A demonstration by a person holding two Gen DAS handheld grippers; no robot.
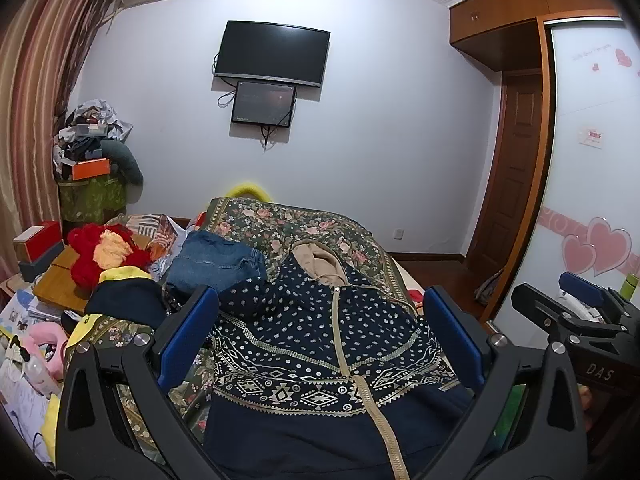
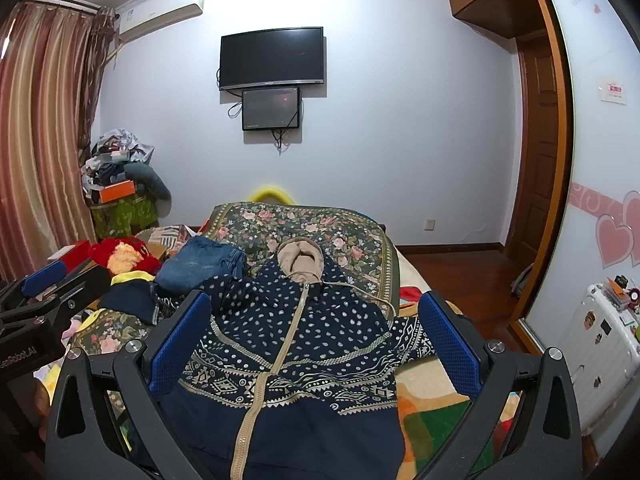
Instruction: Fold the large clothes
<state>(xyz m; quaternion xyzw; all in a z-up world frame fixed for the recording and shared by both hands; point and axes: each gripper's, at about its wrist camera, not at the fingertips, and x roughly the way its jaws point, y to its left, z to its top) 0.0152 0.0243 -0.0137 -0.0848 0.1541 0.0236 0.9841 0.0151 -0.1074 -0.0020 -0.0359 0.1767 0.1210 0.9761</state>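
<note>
left tongs [image 1: 320, 332] spread wide, empty, above the navy dotted zip hoodie with beige hood [image 1: 320, 320] lying flat on the floral bedspread [image 1: 320, 224]. right tongs [image 2: 316, 336] likewise released over the hoodie, folded blue jeans [image 2: 200, 264] beside it.

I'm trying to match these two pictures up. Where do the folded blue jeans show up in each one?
Left wrist view: the folded jeans lie left of centre on the floral bedspread, just beyond the left gripper's left finger.
Right wrist view: the jeans sit left of centre, up and left of the navy patterned hoodie.
Shared landmark: the wall-mounted TV above the bed.
</note>
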